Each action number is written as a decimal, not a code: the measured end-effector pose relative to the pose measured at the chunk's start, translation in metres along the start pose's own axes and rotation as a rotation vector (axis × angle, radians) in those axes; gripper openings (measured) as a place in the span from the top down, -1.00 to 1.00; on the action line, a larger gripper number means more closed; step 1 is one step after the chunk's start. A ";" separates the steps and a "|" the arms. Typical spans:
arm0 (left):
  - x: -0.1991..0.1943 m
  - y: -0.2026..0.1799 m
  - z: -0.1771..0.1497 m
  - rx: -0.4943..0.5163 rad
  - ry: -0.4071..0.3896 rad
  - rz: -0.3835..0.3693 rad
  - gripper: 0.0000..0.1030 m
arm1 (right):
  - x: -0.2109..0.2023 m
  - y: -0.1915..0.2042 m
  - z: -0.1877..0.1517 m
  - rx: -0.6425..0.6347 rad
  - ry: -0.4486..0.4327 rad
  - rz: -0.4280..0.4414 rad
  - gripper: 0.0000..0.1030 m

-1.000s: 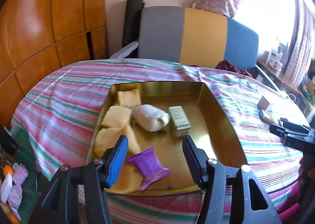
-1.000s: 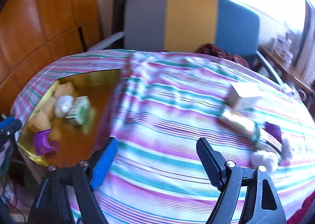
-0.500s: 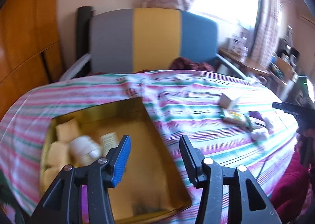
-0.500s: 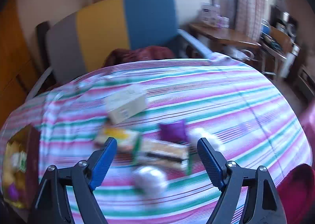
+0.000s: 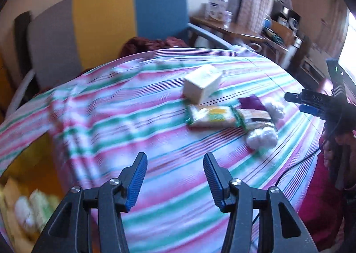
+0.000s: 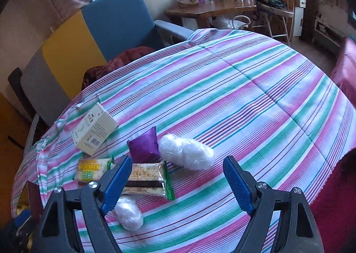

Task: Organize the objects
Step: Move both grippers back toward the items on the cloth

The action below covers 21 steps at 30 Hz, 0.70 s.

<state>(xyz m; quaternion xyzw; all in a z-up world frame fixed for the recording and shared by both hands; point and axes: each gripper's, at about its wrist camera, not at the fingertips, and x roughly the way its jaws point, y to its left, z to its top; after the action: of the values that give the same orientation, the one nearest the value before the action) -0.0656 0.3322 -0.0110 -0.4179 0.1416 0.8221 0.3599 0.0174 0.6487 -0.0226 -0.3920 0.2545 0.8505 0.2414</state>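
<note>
My left gripper (image 5: pixel 175 177) hangs over bare striped cloth, its jaws opening with nothing between them. Ahead to its right lie a white box (image 5: pixel 202 84), a yellow-green snack packet (image 5: pixel 213 117), a purple packet (image 5: pixel 252 102) and white wrapped balls (image 5: pixel 262 137). My right gripper (image 6: pixel 178 177) is open above the same pile. A biscuit packet (image 6: pixel 148 178) lies by its left finger, a white bundle (image 6: pixel 187 152) and the purple packet (image 6: pixel 144 145) just beyond. The white box (image 6: pixel 94 128) sits further left. Nothing is gripped.
The gold tray (image 5: pixel 33 164) with blurred items inside is at the lower left of the left wrist view. A grey, yellow and blue chair (image 6: pixel 115 23) stands behind the round table. A wooden side table (image 6: pixel 211 8) with boxes is at the back.
Both views swung right, from the gold tray to the loose pile. The purple packet seen between the left jaws over the tray is gone from them. The right gripper now hovers over the pile.
</note>
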 end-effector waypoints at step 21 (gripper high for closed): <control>0.162 -0.060 0.123 0.359 0.083 -0.030 -0.76 | 0.010 0.001 -0.006 0.006 0.088 0.127 -0.69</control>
<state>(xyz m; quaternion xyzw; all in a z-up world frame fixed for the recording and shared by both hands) -0.1582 0.5163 -0.0596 -0.3824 0.2946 0.7603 0.4347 0.0147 0.6467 -0.0333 -0.4114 0.2918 0.8452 0.1765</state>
